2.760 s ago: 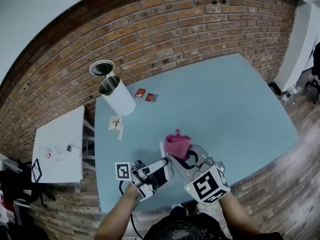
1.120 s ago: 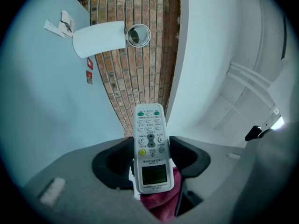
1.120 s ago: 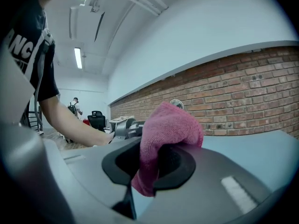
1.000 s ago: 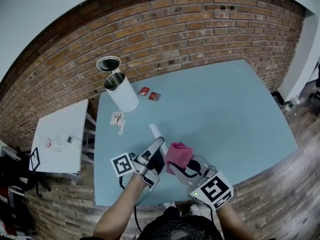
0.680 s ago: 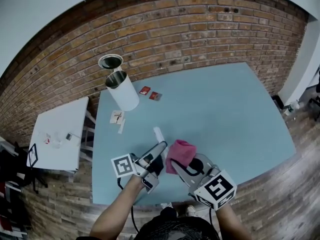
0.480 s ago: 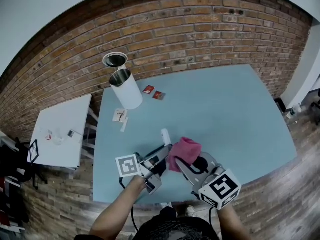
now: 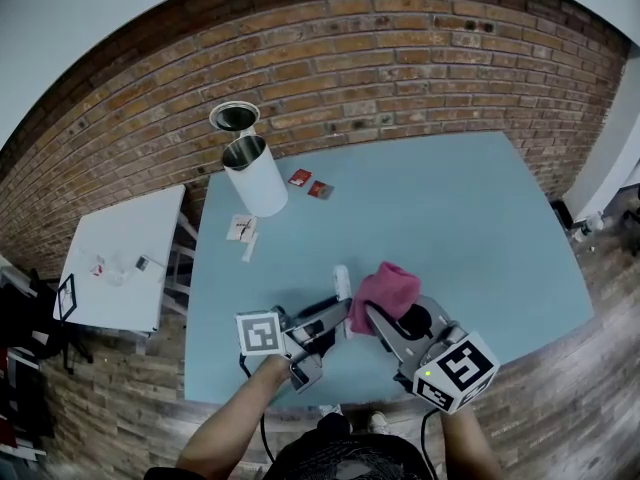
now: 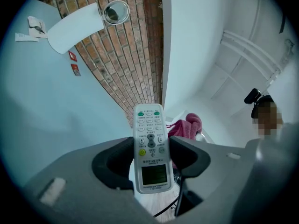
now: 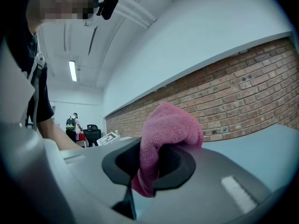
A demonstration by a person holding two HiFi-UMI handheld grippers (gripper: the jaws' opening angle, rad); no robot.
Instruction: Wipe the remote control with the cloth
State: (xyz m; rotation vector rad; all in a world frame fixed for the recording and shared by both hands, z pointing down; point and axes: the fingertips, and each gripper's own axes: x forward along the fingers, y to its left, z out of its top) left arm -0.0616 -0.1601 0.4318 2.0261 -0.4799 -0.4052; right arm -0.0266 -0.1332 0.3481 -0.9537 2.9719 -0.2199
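Note:
A white remote control (image 8: 150, 146) with a small screen and coloured buttons sticks out from between the jaws of my left gripper (image 8: 151, 157), which is shut on its lower half. In the head view the remote (image 7: 342, 279) points away from me above the near part of the blue table (image 7: 450, 208), with the left gripper (image 7: 330, 320) below it. My right gripper (image 9: 152, 164) is shut on a bunched pink cloth (image 9: 168, 134). From above, the cloth (image 7: 386, 285) hangs just right of the remote, close to it, held by the right gripper (image 7: 385, 318).
A white cylindrical bin (image 7: 253, 177) lies tipped at the table's far left, by the brick wall. Two small red packets (image 7: 310, 184) and some paper slips (image 7: 241, 233) lie near it. A white side table (image 7: 120, 260) stands left of the blue table.
Both grippers have drifted right and slightly toward me. The cloth has come closer to the remote's right side. Each grip is unchanged.

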